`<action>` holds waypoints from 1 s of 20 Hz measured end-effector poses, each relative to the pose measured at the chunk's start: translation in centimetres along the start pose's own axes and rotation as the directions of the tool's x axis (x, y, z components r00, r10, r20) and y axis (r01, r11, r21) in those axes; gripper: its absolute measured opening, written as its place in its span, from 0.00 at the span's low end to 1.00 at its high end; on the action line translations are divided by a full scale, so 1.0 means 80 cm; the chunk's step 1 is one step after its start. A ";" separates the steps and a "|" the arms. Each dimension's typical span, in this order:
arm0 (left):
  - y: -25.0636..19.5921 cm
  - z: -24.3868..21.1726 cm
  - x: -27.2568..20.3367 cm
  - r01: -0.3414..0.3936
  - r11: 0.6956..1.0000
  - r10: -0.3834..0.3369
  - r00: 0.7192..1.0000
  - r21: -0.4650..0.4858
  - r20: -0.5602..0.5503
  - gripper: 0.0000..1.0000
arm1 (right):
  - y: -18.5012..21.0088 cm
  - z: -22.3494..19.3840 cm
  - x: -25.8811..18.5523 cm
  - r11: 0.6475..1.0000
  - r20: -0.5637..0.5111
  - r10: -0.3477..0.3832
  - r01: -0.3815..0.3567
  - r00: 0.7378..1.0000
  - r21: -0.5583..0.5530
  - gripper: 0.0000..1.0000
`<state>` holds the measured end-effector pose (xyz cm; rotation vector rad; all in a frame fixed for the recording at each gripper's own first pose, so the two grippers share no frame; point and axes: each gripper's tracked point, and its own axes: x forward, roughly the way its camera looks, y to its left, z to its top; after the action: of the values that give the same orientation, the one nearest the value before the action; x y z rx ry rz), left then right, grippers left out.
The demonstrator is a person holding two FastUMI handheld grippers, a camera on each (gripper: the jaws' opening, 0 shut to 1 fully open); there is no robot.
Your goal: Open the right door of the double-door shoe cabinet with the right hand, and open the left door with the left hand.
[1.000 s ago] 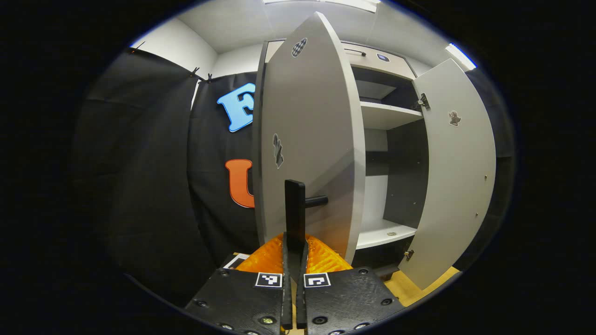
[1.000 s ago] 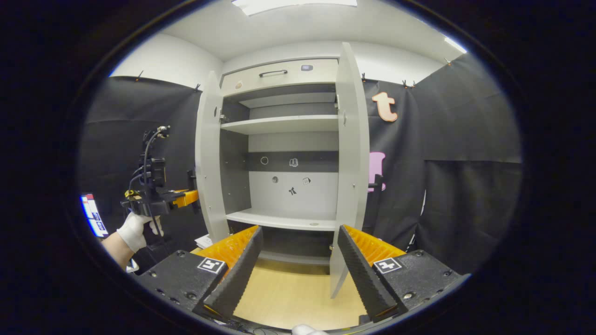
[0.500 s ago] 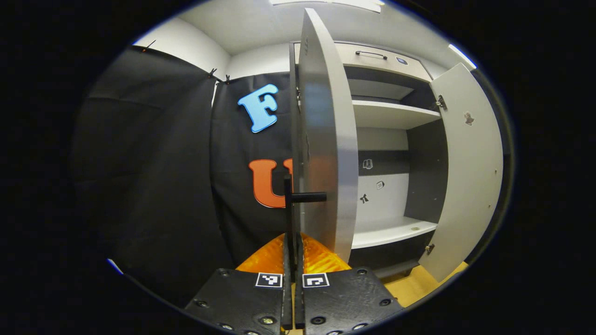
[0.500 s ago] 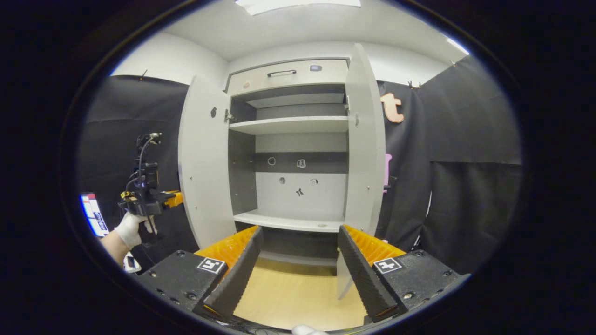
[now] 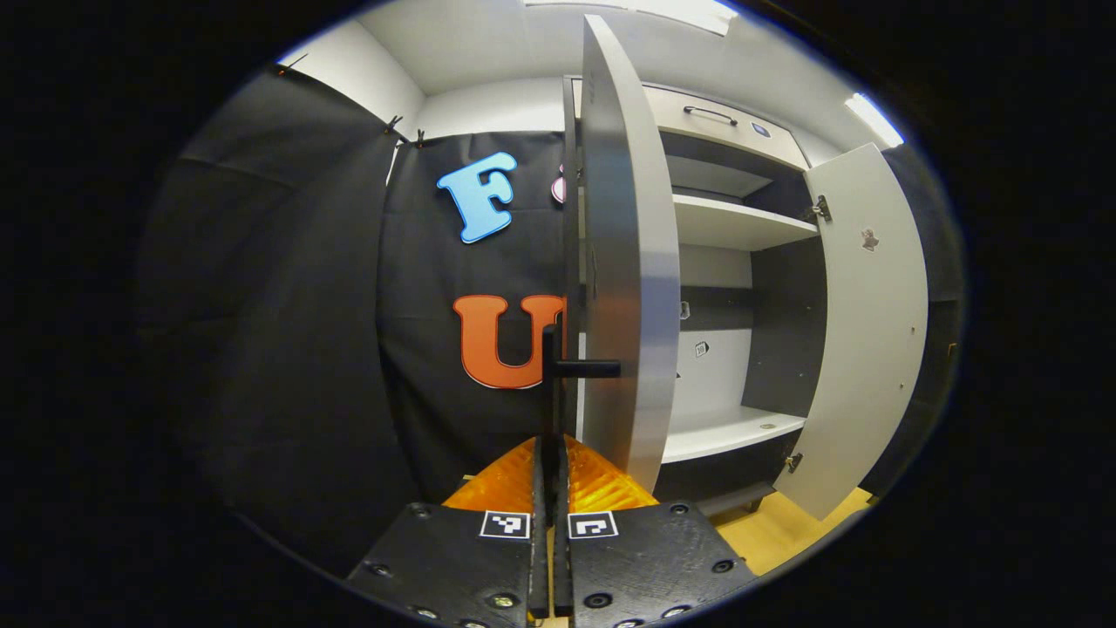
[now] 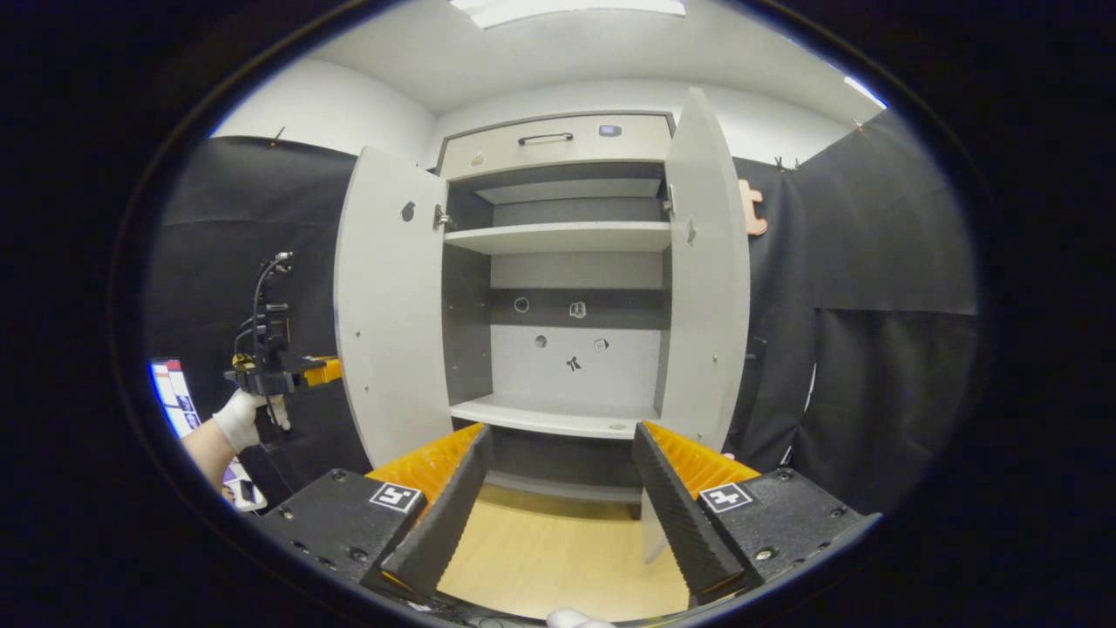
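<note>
Left gripper view: the left hand-held gripper (image 5: 549, 453) has its fingers closed onto the dark handle (image 5: 551, 384) of the left door (image 5: 628, 262); both fingers seem to press on the handle bar, though the contact is seen edge-on and is hard to judge. The left door stands swung out, its edge toward the camera. Past it the cabinet (image 5: 724, 227) interior shows, with an upper shelf and a lower shelf (image 5: 732, 432). The right door (image 5: 863, 323) is open, hinged at the cabinet's far side.

Right gripper view: the right hand-held gripper (image 6: 562, 497) is wide open and holds nothing, apart from the cabinet and pointed at its open middle. Both doors stand open on either side of the shelves. A drawer (image 6: 558, 139) with a handle sits above the opening. Small stickers (image 6: 571, 336) mark the back panel. At the left, a gloved hand (image 6: 240, 419) holds the left hand-held gripper beside the left door's outer face. Wooden floor (image 6: 540, 558) lies below.
</note>
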<state>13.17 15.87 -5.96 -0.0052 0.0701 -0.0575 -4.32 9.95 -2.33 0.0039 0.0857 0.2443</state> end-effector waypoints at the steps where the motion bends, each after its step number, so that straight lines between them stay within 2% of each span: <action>1: 0.001 0.000 -0.001 -0.002 1.000 0.002 1.000 0.009 0.000 0.02 | 0.001 0.000 -0.002 1.000 0.002 -0.001 0.001 1.000 -0.002 1.00; 6: 0.006 0.005 -0.019 -0.024 1.000 0.024 1.000 -0.002 0.012 0.02 | 0.001 -0.003 -0.004 1.000 -0.002 -0.013 0.013 1.000 0.002 1.00; 7: 0.012 0.008 -0.024 -0.044 0.999 0.044 0.999 0.005 0.013 0.07 | 0.000 -0.004 -0.005 1.000 -0.003 -0.015 0.015 1.000 0.004 1.00; 8: 0.016 0.007 -0.032 -0.053 0.999 0.053 0.998 0.006 0.014 0.05 | -0.001 -0.004 -0.004 1.000 -0.003 -0.015 0.015 1.000 0.010 1.00; 10: 0.018 0.008 -0.042 -0.056 0.998 0.056 0.998 0.001 0.005 0.36 | -0.002 -0.005 -0.004 1.000 -0.006 -0.020 0.021 1.000 0.012 1.00; 11: 0.027 0.006 -0.047 -0.087 0.996 0.087 0.996 0.014 0.003 0.63 | -0.004 -0.004 -0.006 1.000 -0.003 -0.025 0.025 1.000 0.011 0.99; 12: 0.034 0.006 -0.052 -0.110 0.993 0.110 0.994 0.030 0.003 0.72 | -0.004 -0.003 -0.007 1.000 0.000 -0.025 0.025 1.000 0.011 1.00; 13: 0.038 0.005 -0.058 -0.132 0.990 0.132 0.991 0.044 0.004 0.98 | -0.004 -0.004 -0.006 1.000 0.001 -0.026 0.026 1.000 0.010 1.00; 16: 0.049 -0.007 -0.080 -0.186 0.982 0.187 0.982 0.027 -0.015 0.96 | -0.004 -0.007 -0.007 1.000 -0.004 -0.019 0.019 1.000 0.014 1.00; 20: 0.045 -0.023 -0.114 -0.206 0.978 0.205 0.977 -0.017 -0.059 0.96 | -0.007 -0.011 -0.007 1.000 -0.008 -0.012 0.012 1.000 0.016 1.00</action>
<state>4.20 20.02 -7.19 -0.0198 0.1274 0.1502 -4.77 9.25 -3.18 0.0184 0.0950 0.2313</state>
